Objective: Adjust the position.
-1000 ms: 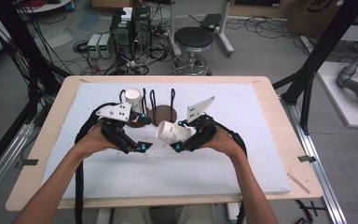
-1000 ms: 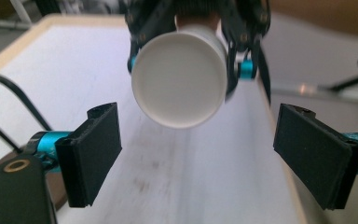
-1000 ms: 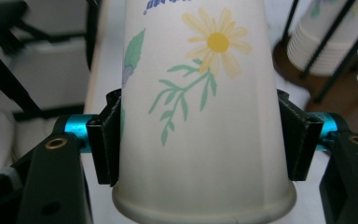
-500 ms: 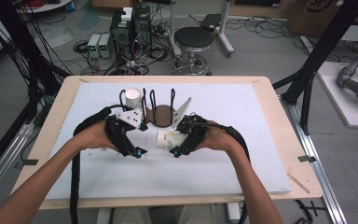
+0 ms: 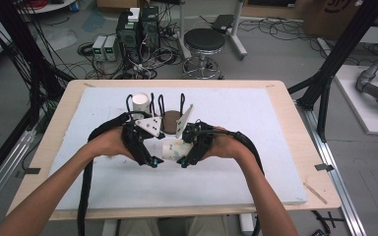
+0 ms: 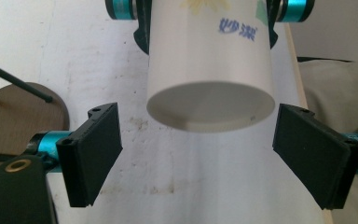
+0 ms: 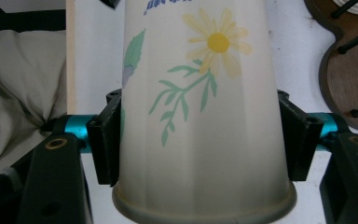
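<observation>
hands lower | right claw (image 5: pixel 183 161) grips cup (image 5: pixel 173 148) | left claw (image 5: pixel 151 162) open | 2 cups

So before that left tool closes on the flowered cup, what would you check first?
1. Right tool grips the paper cup on both sides: ok.
2. Left tool open wider than the cup's base: ok.
3. Cup base sits between the left tool's pads: ok; neither pad touches it.
4. Cup undented at the right tool's grip: ok, as far as it shows.
5. Wooden rack behind is out of the way: ok.
6. Cup empty: cannot tell.
</observation>
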